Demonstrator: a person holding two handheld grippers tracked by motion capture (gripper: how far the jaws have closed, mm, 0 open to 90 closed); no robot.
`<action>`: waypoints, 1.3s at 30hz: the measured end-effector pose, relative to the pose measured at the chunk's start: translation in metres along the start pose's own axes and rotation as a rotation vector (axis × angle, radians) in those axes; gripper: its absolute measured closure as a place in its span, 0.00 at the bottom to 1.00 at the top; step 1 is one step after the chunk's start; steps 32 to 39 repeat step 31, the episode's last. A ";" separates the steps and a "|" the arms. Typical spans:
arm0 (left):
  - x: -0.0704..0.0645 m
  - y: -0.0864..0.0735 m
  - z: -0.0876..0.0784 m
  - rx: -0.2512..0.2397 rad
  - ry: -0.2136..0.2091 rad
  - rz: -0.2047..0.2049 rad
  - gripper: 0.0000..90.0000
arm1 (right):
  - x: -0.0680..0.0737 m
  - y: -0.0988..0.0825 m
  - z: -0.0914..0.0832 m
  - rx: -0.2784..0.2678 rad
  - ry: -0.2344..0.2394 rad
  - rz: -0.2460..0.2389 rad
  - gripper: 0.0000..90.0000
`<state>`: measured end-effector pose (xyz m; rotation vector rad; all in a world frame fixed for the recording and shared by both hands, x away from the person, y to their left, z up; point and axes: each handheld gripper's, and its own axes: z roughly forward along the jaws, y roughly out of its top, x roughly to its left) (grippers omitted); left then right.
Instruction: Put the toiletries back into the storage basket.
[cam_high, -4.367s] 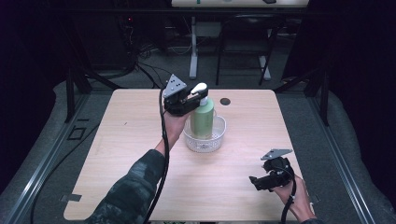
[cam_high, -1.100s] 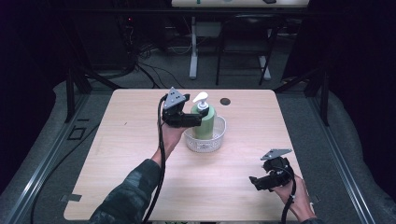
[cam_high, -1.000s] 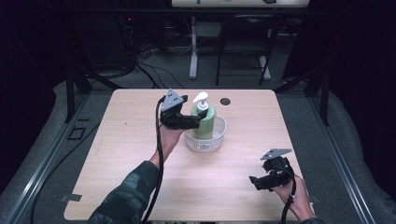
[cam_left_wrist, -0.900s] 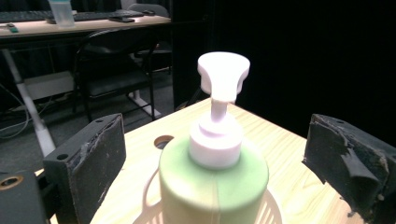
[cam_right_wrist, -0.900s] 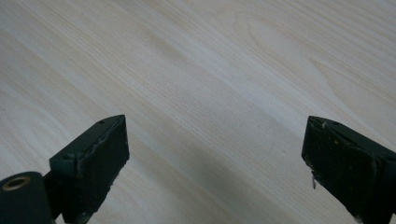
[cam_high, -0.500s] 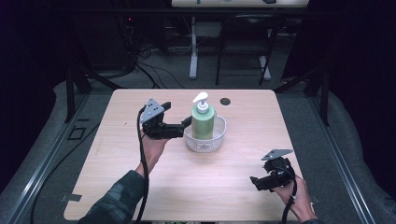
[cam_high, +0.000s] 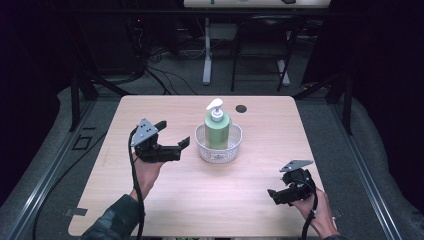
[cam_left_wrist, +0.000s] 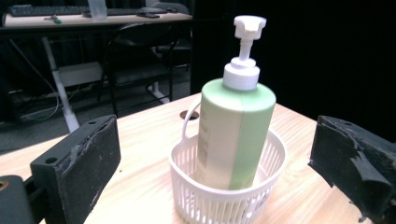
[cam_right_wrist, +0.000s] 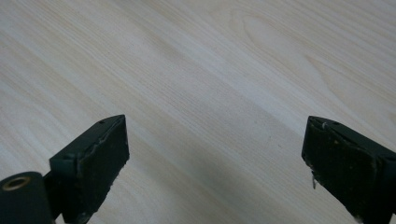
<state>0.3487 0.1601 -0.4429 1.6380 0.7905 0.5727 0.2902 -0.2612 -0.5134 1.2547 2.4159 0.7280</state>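
A green pump bottle (cam_high: 217, 129) with a white pump head stands upright in a small white plastic basket (cam_high: 202, 143) at the middle of the wooden table. My left gripper (cam_high: 172, 134) hovers open to the left of the basket, apart from it, with its jaws pointing at the bottle. In the left gripper view the bottle (cam_left_wrist: 236, 133) and basket (cam_left_wrist: 219, 200) sit between and beyond the two wide-apart black pads (cam_left_wrist: 79, 163). My right gripper (cam_high: 280, 192) rests low near the table's front right, open, with bare wood between its pads (cam_right_wrist: 93, 158).
A dark round hole (cam_high: 241, 108) lies in the table top just behind the basket. Beyond the far edge stand desk legs (cam_high: 206, 50), a chair and loose cables on the floor. Metal rails run along both sides of the table.
My left gripper let go of the bottle, drew back to the left and down, and stands open. The bottle stays upright in the basket. The right gripper has not moved.
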 end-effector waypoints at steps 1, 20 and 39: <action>0.001 -0.002 -0.003 0.005 0.004 0.000 0.02 | 0.000 0.000 0.000 0.001 0.000 0.003 0.08; 0.006 -0.043 -0.050 0.061 0.093 -0.045 0.00 | 0.000 0.001 0.001 0.005 -0.002 -0.014 0.08; 0.015 -0.051 -0.044 0.108 0.096 -0.050 0.00 | 0.000 0.001 0.003 0.007 -0.012 -0.013 0.06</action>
